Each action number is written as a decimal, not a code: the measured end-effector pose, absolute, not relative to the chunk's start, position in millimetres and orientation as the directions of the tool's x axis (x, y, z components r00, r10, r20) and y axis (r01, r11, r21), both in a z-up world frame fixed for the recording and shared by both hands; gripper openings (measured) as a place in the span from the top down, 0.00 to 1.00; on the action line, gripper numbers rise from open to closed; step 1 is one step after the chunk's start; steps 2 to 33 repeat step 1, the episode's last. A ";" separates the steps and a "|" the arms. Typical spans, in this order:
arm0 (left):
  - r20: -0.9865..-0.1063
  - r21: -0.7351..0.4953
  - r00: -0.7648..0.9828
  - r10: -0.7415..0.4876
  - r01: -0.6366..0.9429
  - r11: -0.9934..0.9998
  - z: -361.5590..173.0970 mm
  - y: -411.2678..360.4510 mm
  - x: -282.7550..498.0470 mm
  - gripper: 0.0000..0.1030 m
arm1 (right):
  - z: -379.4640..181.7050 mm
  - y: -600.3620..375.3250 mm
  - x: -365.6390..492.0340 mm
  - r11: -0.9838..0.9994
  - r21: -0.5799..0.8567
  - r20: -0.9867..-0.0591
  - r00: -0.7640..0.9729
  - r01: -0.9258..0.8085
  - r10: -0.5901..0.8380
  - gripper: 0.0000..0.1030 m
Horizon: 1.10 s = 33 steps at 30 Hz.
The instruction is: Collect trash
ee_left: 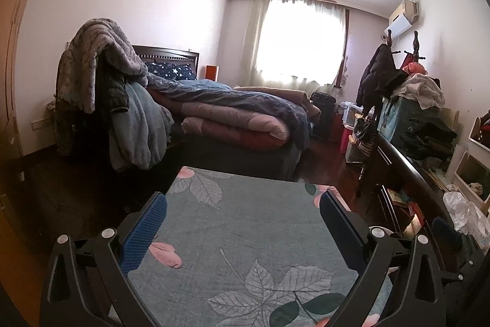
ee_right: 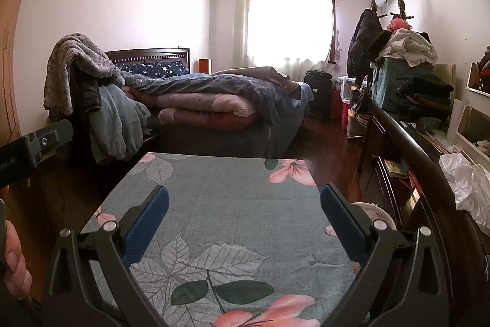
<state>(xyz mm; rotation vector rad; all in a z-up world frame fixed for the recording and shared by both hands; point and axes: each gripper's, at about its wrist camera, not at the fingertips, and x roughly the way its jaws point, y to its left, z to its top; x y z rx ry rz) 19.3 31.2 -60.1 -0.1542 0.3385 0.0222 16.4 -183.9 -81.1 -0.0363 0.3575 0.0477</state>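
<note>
My left gripper [ee_left: 243, 201] is open and empty, held above a table with a teal flower-print cloth [ee_left: 245, 219]. My right gripper [ee_right: 244, 193] is open and empty above the same cloth [ee_right: 232, 195]. A crumpled white plastic bag [ee_left: 465, 213] lies on the dark sideboard to the right; it also shows in the right wrist view [ee_right: 465, 180]. A round white rim, perhaps a bin [ee_right: 378, 213], sits just right of the table, behind the right finger. The left gripper's body [ee_right: 33, 146] shows at the left edge of the right wrist view. No trash shows on the cloth.
A bed [ee_left: 232, 112] piled with quilts stands beyond the table. A chair draped with blankets [ee_left: 101, 88] is at left. A long dark sideboard [ee_left: 407, 167] with clothes and boxes runs along the right wall. A coat stand [ee_left: 379, 75] and a suitcase [ee_left: 321, 109] stand near the window.
</note>
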 end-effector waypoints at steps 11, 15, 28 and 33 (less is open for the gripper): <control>-0.333 -0.144 0.943 -0.004 -0.047 0.988 -60.2 30.1 19.2 0.04 | -80.9 -184.2 16.5 0.998 -0.027 -0.350 0.936 -0.053 0.040 0.03; -0.333 -0.144 0.943 -0.004 -0.047 0.988 -60.2 30.1 19.2 0.04 | -80.9 -184.2 16.5 0.998 -0.027 -0.350 0.936 -0.053 0.040 0.03; -0.333 -0.144 0.943 -0.004 -0.047 0.988 -60.2 30.1 19.2 0.04 | -80.9 -184.2 16.5 0.998 -0.027 -0.350 0.936 -0.053 0.040 0.03; -0.333 -0.144 0.943 -0.004 -0.047 0.988 -60.2 30.1 19.2 0.04 | -80.9 -184.2 16.5 0.998 -0.027 -0.350 0.936 -0.053 0.040 0.03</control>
